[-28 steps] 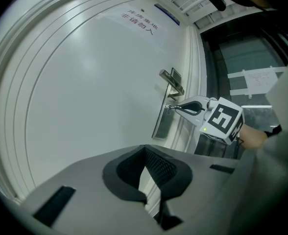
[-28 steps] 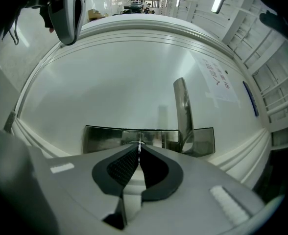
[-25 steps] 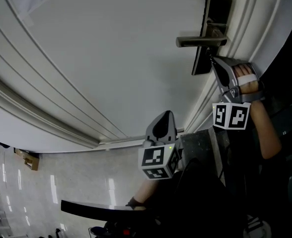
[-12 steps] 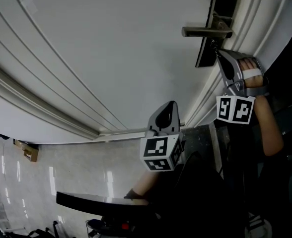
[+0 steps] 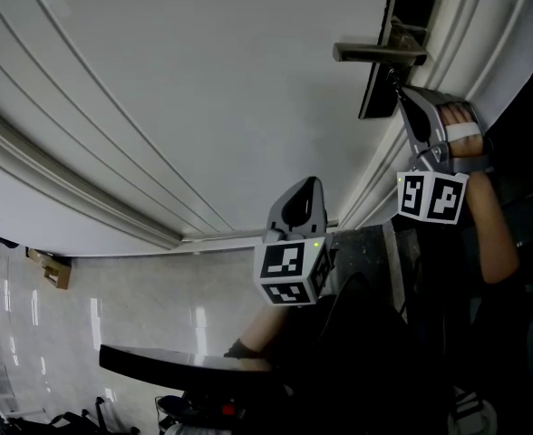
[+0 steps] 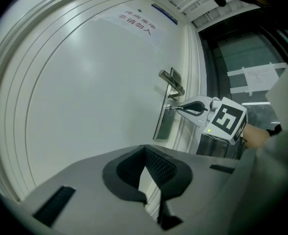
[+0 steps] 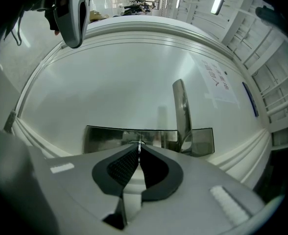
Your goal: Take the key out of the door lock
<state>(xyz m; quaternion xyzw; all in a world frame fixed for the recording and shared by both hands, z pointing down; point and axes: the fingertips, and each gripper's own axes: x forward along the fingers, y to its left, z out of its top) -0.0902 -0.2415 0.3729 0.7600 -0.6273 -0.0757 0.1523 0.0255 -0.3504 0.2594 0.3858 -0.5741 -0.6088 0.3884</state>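
**A:** Right gripper [image 7: 139, 150], position?

**B:** Up against the dark lock plate [image 7: 105, 140] on the white door [image 5: 185, 89], just under the lever handle [image 7: 181, 109]. A hand [image 5: 459, 134] wraps the grip at the back.

**A:** Jaws?

**B:** Pressed together on the key [image 7: 139, 144]. It shows as a thin metal sliver, edge-on, pinched between the black ribbed pads [image 7: 122, 168] right at their tips.

**A:** And where does the key sit?

**B:** At the lock plate, with its far end meeting the metal. The jaw tips cover the keyhole, so how deep the key sits cannot be told. The left gripper view shows the same thing from the side: the jaw tips touching the plate below the handle.

**A:** Left gripper [image 6: 145, 150]?

**B:** Held lower and well apart from the lock, pointing at the plain door panel. Its tips meet each other with nothing between them. Only the white of the door shows through the gap further back along the fingers.

**A:** Surroundings?

**B:** A paper notice [image 6: 138, 22] is stuck high on the door. Raised mouldings run along the panel. A glossy pale floor [image 5: 112, 306] lies at the foot of the door.
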